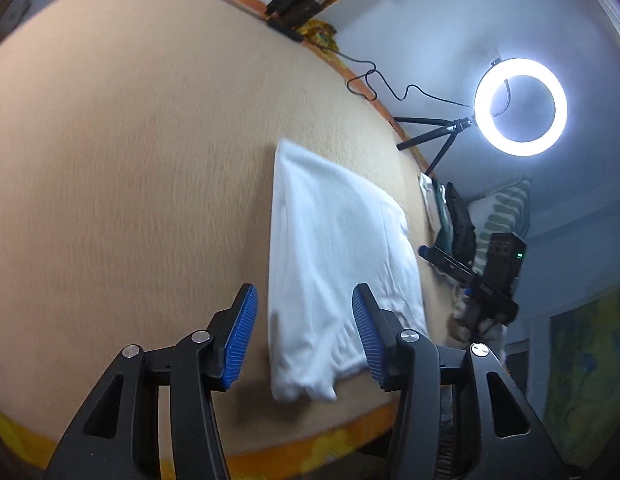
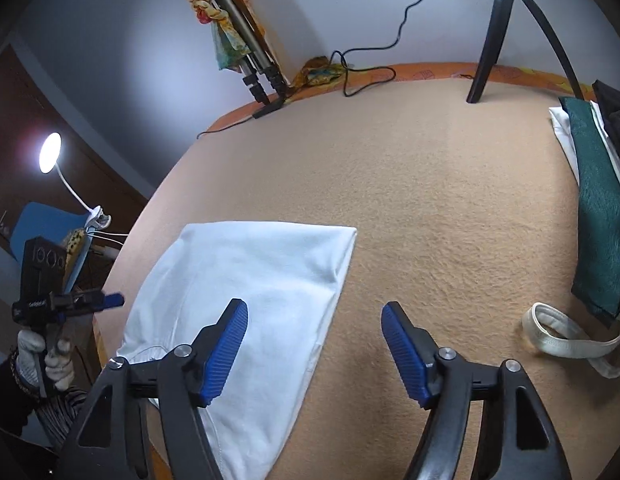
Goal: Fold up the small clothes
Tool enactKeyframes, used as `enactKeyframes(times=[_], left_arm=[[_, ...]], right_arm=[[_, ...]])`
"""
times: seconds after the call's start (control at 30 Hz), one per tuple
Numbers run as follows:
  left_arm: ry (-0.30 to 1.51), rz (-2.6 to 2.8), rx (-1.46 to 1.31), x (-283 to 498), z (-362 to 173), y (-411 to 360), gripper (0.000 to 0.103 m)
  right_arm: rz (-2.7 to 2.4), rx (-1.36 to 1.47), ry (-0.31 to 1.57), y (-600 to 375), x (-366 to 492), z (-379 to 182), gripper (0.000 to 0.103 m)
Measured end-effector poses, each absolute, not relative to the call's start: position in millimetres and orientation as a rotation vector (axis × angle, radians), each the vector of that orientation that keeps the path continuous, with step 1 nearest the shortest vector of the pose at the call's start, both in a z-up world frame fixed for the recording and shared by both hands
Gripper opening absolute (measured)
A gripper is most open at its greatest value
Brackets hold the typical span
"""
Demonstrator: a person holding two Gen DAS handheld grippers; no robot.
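Observation:
A folded white garment (image 1: 333,256) lies flat on the tan blanket (image 1: 130,160). It also shows in the right wrist view (image 2: 254,292), near the bed's left edge. My left gripper (image 1: 304,336) is open and empty, hovering above the garment's near end. My right gripper (image 2: 313,344) is open and empty, above the garment's right edge. The left gripper also shows in the right wrist view (image 2: 110,300), held in a gloved hand off the bed's left side. The right gripper also shows in the left wrist view (image 1: 433,254), beyond the garment.
A stack of folded clothes with a green piece (image 2: 597,208) lies at the right edge, beside a white strap (image 2: 565,340). A ring light (image 1: 519,106) on a tripod (image 2: 489,40), a cable (image 2: 369,64) and folded tripod legs (image 2: 250,60) stand at the far edge.

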State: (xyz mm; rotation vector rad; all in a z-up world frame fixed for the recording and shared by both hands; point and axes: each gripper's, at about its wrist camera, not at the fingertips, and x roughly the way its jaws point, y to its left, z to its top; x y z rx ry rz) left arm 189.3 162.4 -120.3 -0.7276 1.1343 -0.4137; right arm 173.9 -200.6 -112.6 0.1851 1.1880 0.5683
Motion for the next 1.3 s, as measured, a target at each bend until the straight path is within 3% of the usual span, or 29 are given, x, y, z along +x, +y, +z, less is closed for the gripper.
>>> enactKeyframes(times=[0.27,0.63,0.8,0.87,1.07,1.3], left_arm=[[1.217,-0.429,-0.777,167,-141,147,0.048],[1.199,-0.520,-0.799,180,-147,133,0.046],[1.193,-0.539,-0.735,188,-144,119,0.045],[1.190,-0.534,-0.690,190,-141,112,0.041],[1.171,-0.478,-0.434,191,-130,88,0.020],[1.114,-0.447,-0.175,182,-121,66,0.016]], right_arm=[[0.620,0.313,1.268,-208,183,-126,0.070],[0.679,0.414,1.272,-201,192,-140,0.050],[0.701,0.403,1.256,-182,192,-141,0.049],[0.694,0.361,1.247,-172,190,-139,0.049],[0.626,0.200,1.222,-152,180,-132,0.034],[0.551,0.002,1.172,-132,171,-123,0.014]])
